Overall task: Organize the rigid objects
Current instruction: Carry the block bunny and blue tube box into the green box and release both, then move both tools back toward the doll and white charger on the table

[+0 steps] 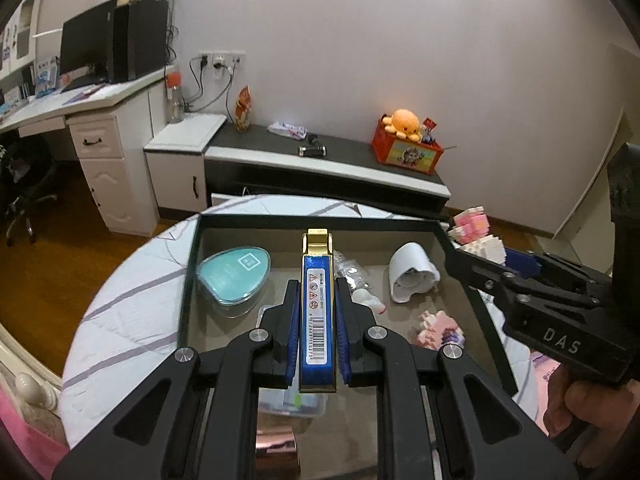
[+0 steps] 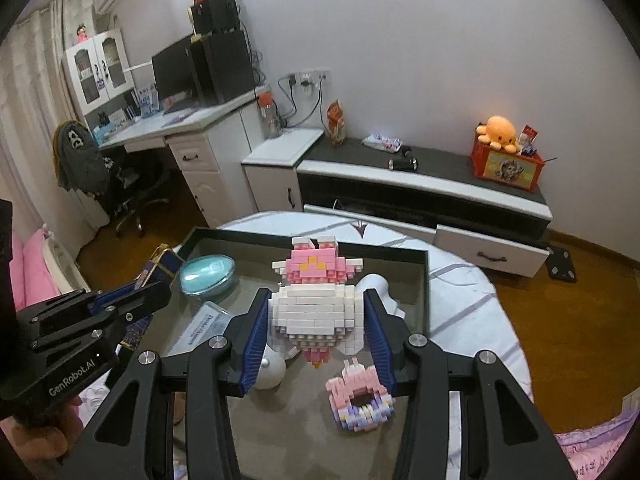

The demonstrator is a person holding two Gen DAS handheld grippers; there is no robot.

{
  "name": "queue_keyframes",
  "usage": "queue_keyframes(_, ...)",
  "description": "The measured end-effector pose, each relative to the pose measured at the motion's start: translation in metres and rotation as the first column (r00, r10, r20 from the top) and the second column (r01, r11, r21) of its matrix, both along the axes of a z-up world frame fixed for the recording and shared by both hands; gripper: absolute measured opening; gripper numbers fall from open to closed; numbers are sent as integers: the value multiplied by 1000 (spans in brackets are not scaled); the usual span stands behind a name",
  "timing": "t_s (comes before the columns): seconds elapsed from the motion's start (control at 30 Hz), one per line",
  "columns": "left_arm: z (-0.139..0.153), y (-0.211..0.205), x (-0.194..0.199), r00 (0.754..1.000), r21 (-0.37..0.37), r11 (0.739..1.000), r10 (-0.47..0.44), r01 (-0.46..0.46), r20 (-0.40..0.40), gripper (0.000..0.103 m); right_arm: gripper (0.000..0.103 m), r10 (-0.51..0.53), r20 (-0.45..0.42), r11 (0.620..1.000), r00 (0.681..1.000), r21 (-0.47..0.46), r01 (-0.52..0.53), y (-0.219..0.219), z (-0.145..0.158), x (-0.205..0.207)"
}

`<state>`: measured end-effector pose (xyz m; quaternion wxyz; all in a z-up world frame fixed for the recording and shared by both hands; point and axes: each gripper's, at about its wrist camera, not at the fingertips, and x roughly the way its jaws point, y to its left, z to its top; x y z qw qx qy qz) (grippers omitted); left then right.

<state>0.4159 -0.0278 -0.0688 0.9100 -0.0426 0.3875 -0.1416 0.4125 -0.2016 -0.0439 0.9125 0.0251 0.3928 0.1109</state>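
A: What is held nearest the left wrist camera?

B: A slim blue and gold box (image 1: 318, 312) is clamped between the jaws of the left gripper (image 1: 318, 312). It is gripped on its long narrow sides, with the barcode face up and the gold end pointing away, probably so that it can be set down lengthwise.

A: And on the other side?

B: A white and pink brick figure (image 2: 316, 304) is pinched across its white body by the right gripper (image 2: 316, 320). The jaws are closed onto it from both flanks; the wide, flat middle is likely chosen because the pink top looks knobbly and fragile.

A: Where are both things carried?

B: Both are held above a dark-rimmed tray (image 1: 320, 222) that rests on the round, cloth-covered worktop (image 1: 132, 280). Whether either touches the tray floor cannot be told.

A: What is seen farther in?

B: Under the jaws a small pink brick piece (image 2: 358, 398) is seen near the tray's near right part. Toward the far left corner a teal teardrop case (image 1: 234, 274) is laid, and toward the far right edge a white cup-like thing (image 1: 412, 272) lies on its side. A free patch in the tray's middle looks suited for setting things down.
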Motion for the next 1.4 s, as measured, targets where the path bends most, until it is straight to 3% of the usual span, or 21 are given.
queue_keyframes(0.23,-26,-8,23,998,38,999,3,-1,-69,18,47,1,-68,1000,998,-7,-1,2,-27,24)
queue_keyframes(0.3,-27,-6,24,997,45,999,16,-13,-77,34,47,0,-90,1000,996,-8,-1,2,-33,30)
queue_keyframes(0.37,-23,-1,21,997,51,998,48,-45,-58,89,51,1,-102,1000,995,-4,-1,2,-36,32)
queue_keyframes(0.43,-13,5,10,997,57,995,83,-83,3,103,76,3,-110,1000,994,16,-1,-1,-38,32)
queue_keyframes(0.47,-8,6,5,996,56,994,89,-90,23,103,87,-1,-110,1000,994,24,4,-3,-38,30)
queue_keyframes(0.57,9,14,-9,993,61,992,104,-107,54,103,92,-14,-104,999,994,43,18,-9,-32,22)
queue_keyframes(0.63,19,20,-23,990,65,990,121,-126,70,103,103,-42,-71,997,997,64,47,-17,-21,9)
queue_keyframes(0.87,41,42,-80,981,34,986,158,-163,115,103,103,-127,34,984,991,130,121,-44,19,-58)
queue_keyframes(1.03,43,42,-126,981,56,986,149,-157,128,103,103,-202,77,970,976,150,189,-61,36,-118)
queue_keyframes(1.27,31,34,-185,983,111,984,125,-140,131,103,103,-280,86,952,956,151,266,-67,28,-188)
queue_keyframes(1.4,16,35,-208,988,108,985,123,-134,98,103,103,-298,48,945,953,155,287,-60,7,-220)
